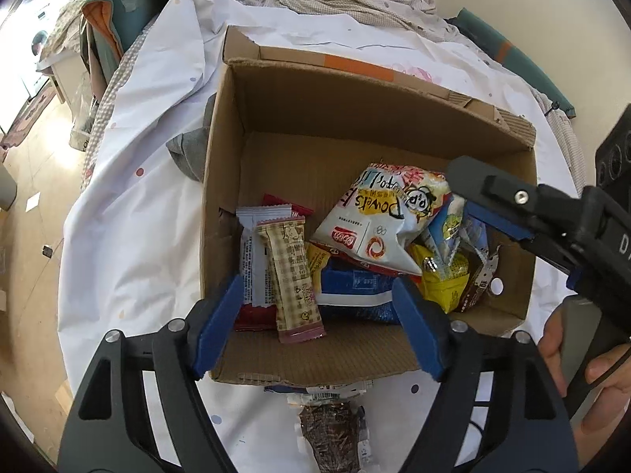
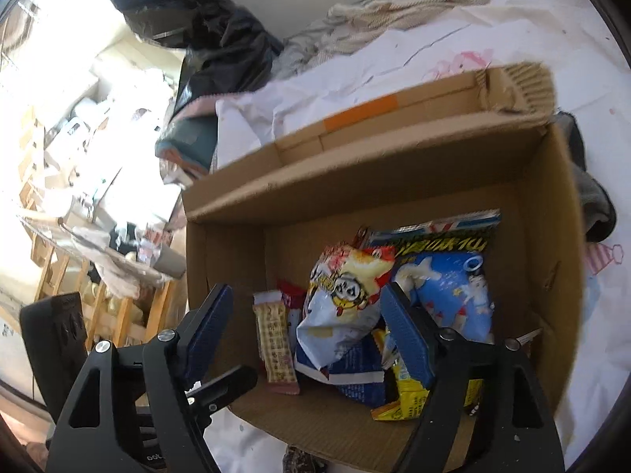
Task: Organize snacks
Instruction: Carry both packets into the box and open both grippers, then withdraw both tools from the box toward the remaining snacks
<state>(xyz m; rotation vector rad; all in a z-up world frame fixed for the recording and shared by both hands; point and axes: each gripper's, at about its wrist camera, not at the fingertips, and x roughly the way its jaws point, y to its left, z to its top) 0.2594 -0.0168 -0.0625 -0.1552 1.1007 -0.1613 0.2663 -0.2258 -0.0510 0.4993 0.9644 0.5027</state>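
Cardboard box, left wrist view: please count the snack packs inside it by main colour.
White: 2, bar wrapper and panda chip bag
Beige: 1, checked bar
Red: 1, red packet
Dark blue: 1, dark blue bag
Light blue: 1, light blue bag
Yellow: 1, yellow packet
Brown: 1, brown packet
Total: 8 told apart; the pile may hide more.

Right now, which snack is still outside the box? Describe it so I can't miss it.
Start at the open cardboard box on the white sheet. Just outside its near wall lies a clear packet of dark brown snack. It alone lies on the sheet, see-through rather than colourfully printed.
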